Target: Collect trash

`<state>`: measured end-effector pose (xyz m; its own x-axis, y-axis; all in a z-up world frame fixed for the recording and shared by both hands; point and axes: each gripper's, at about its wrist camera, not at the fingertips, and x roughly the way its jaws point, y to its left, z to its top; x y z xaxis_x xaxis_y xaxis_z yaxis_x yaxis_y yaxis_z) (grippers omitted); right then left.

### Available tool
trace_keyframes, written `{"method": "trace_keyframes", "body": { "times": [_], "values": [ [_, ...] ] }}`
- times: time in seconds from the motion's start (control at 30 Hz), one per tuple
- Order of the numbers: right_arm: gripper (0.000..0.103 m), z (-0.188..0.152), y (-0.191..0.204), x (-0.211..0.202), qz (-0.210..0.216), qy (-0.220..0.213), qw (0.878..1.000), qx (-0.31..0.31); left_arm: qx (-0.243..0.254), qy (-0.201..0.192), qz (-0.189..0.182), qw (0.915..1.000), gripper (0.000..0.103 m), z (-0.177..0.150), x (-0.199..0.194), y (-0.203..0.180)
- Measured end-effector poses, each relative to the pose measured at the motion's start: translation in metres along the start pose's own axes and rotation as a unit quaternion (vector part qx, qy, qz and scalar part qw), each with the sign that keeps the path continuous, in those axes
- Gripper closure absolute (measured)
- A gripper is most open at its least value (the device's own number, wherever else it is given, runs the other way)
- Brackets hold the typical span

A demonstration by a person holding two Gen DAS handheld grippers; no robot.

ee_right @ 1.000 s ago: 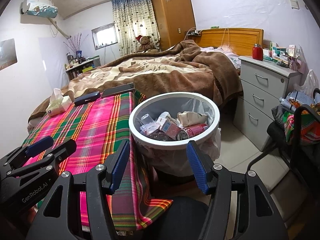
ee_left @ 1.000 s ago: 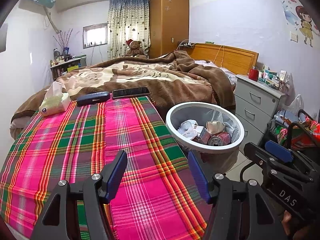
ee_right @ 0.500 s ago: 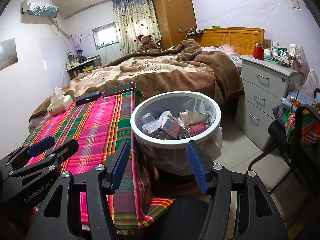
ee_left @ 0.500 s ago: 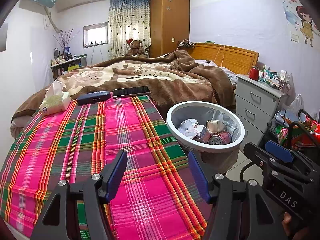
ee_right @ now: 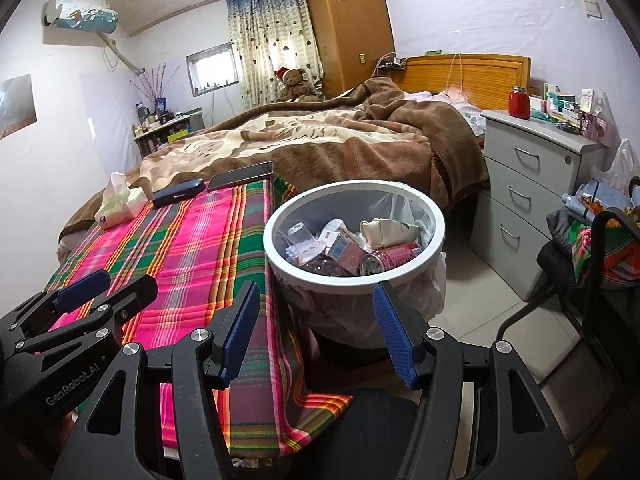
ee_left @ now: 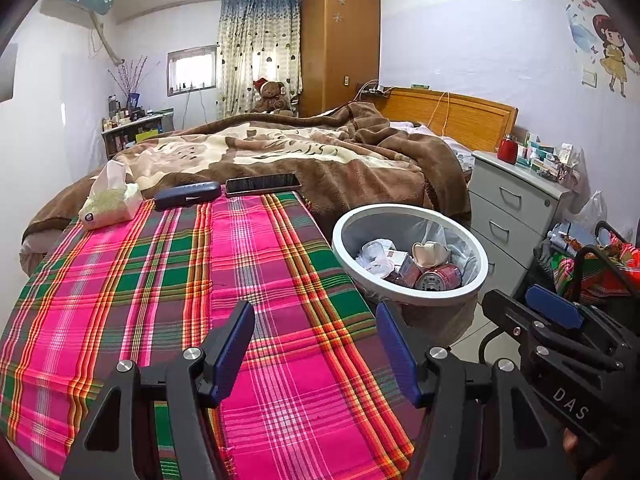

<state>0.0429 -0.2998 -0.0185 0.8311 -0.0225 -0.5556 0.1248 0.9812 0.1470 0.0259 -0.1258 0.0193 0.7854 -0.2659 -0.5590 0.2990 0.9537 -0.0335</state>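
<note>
A white-rimmed trash bin (ee_right: 276, 264) (ee_left: 342, 258) lined with a plastic bag stands on the floor beside the plaid-covered table (ee_left: 160, 280) (ee_right: 188, 248). Inside it lie a pink can (ee_right: 390, 258) (ee_left: 438, 278), a clear plastic cup (ee_right: 300, 236), small cartons and crumpled paper. My left gripper (ee_left: 316, 340) hovers open over the near part of the plaid cloth, nothing between its blue pads. My right gripper (ee_right: 316, 322) is open too, low in front of the bin, holding nothing. Each gripper shows at the edge of the other's view.
At the table's far end lie a tissue pack (ee_left: 110, 200), a dark blue case (ee_left: 188, 196) and a phone (ee_left: 262, 184). Behind is a bed with a brown blanket (ee_left: 300, 152). A grey drawer unit (ee_right: 532, 188) and a chair with clothes (ee_right: 592, 252) stand to the right.
</note>
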Motion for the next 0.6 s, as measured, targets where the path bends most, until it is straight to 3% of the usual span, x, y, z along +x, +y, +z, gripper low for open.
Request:
{"method": "trace_keyframes", "body": {
  "times": [0.6],
  "values": [
    [0.043, -0.0011, 0.0002, 0.0006, 0.0, 0.001, 1.0, -0.001, -0.005, 0.005, -0.001, 1.0, 0.04, -0.0021, 0.0015, -0.0017]
  ]
}}
